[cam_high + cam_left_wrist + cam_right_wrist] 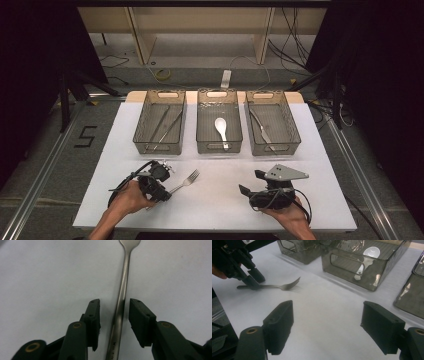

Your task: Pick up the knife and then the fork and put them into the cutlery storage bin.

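A metal fork lies on the white table top at the front left, tines toward the bins. My left gripper stands over its handle, one jaw on each side. In the left gripper view the fork handle runs up between the pads with a gap on the left side, so my left gripper is open. My right gripper rests at the front right, jaws wide apart with nothing between them. It looks across at the fork and the left gripper.
Three dark see-through bins stand in a row at the back. The left bin holds thin metal utensils, the middle bin a white spoon, the right bin a knife. Bare table lies between the grippers.
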The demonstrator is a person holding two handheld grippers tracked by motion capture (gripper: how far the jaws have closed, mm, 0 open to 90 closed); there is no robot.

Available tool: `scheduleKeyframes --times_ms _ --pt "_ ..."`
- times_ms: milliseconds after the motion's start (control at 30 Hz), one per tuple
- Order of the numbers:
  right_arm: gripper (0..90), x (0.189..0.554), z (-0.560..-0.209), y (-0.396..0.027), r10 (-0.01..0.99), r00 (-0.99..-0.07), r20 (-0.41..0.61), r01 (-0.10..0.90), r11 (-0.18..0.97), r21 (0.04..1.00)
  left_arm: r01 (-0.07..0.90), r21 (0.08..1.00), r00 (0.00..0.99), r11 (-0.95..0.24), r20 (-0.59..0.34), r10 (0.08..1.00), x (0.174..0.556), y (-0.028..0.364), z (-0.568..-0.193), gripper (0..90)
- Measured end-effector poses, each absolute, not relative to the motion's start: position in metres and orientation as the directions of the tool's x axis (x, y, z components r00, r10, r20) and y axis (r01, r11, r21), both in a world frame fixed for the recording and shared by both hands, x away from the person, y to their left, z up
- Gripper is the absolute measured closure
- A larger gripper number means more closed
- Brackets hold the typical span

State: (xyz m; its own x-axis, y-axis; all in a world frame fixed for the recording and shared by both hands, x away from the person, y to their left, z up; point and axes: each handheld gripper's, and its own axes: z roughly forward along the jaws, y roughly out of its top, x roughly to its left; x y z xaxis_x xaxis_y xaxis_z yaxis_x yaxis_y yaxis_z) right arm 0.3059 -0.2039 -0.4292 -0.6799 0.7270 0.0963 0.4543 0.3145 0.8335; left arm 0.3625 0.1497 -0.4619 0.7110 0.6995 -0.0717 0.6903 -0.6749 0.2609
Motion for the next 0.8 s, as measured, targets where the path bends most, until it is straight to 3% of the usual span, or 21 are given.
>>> scheduleKeyframes --times_ms 267,800 --pt "26.8 0.3060 -0.4292 -0.2037 0.729 -0.678 0.096 0.457 0.316 0.831 0.678 0.257 0.721 -0.688 -0.050 0.691 0.3600 0.1480 -0.4623 70.3" --pt "26.9 0.3061 -0.4290 -0.2031 0.730 -0.677 0.092 0.456 0.319 0.831 0.655 0.257 0.740 -0.710 -0.029 0.672 0.3587 0.1469 -0.4632 77.8"
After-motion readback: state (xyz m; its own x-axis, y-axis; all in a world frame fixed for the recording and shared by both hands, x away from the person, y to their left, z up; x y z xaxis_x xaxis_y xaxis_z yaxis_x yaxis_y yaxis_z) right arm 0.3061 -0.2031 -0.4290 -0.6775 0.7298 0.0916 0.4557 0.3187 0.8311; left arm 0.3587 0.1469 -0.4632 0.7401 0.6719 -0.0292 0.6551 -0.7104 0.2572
